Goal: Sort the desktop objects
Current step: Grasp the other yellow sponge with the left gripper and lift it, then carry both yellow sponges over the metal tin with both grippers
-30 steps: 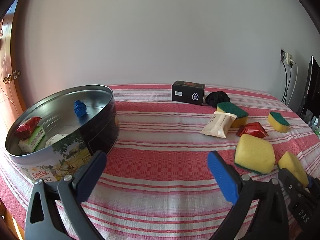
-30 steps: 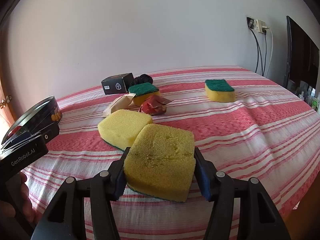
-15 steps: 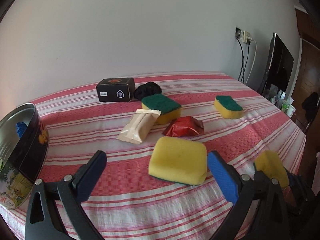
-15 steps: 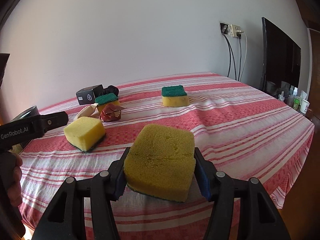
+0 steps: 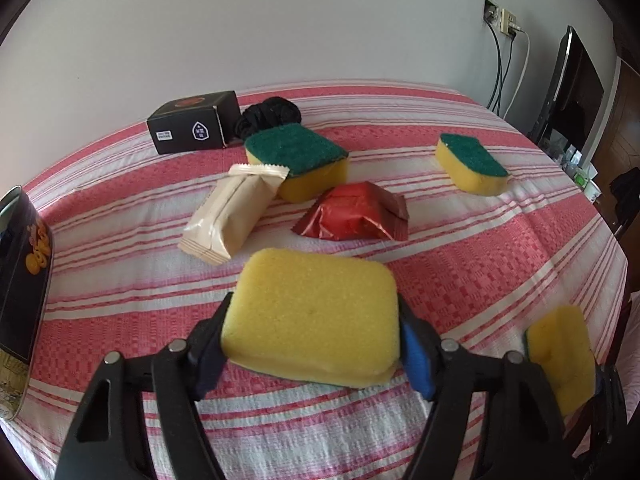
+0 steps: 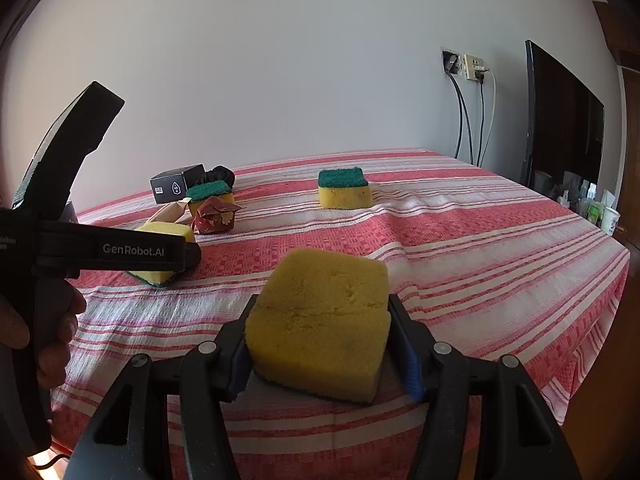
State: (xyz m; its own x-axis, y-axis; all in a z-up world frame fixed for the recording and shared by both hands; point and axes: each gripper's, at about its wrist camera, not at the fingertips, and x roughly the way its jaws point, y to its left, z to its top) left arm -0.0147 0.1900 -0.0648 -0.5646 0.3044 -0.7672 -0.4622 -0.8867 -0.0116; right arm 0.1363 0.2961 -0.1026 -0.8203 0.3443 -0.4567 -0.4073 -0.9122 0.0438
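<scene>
My left gripper (image 5: 312,344) is shut on a yellow sponge (image 5: 312,312) that rests on the red striped tablecloth (image 5: 480,264). My right gripper (image 6: 324,352) is shut on another yellow sponge (image 6: 320,320), held near the table's front right; it also shows in the left wrist view (image 5: 560,360). Beyond lie a beige snack packet (image 5: 232,212), a red foil packet (image 5: 352,216), a green-topped sponge (image 5: 296,160), a second green-topped sponge (image 5: 472,164), a black box (image 5: 192,128) and a black fabric lump (image 5: 268,116).
A round biscuit tin (image 5: 20,280) stands at the far left edge. A dark monitor (image 6: 560,128) and cables at a wall socket (image 6: 472,68) are at the right. Small bottles (image 6: 588,204) stand beyond the table's right edge.
My left gripper swung right away from the tin, moved in on the yellow sponge and closed on it. My right gripper kept its sponge and drifted right.
</scene>
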